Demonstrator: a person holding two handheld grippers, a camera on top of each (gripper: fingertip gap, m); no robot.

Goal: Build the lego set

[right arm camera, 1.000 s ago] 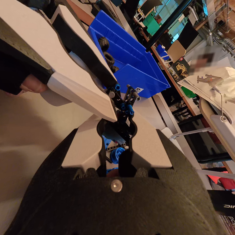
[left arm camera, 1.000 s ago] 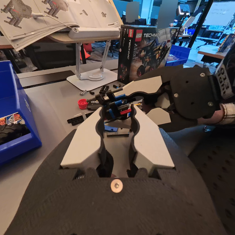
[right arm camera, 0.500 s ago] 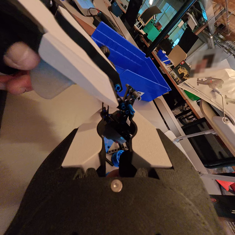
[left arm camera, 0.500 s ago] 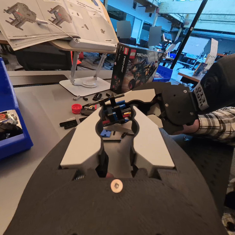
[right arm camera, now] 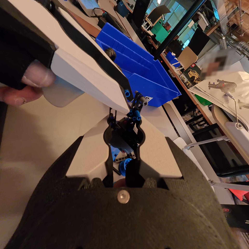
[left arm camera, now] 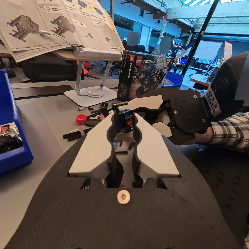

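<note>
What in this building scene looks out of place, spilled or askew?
Nothing stands out. Both the left gripper and right gripper grip the lego assembly; loose pieces lie scattered on the table, ordinary mid-build.

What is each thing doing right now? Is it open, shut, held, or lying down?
Left hand-held gripper: shut on lego assembly.
Right hand-held gripper: shut on lego assembly.
Lego assembly: held above table.
Instruction booklet: open on stand.
Lego box: upright.
Red wheel hub: lying loose.

Bin (left arm camera: 12,155) left on table (left arm camera: 44,121); box (left arm camera: 141,79) right of stand (left arm camera: 88,94).
</note>
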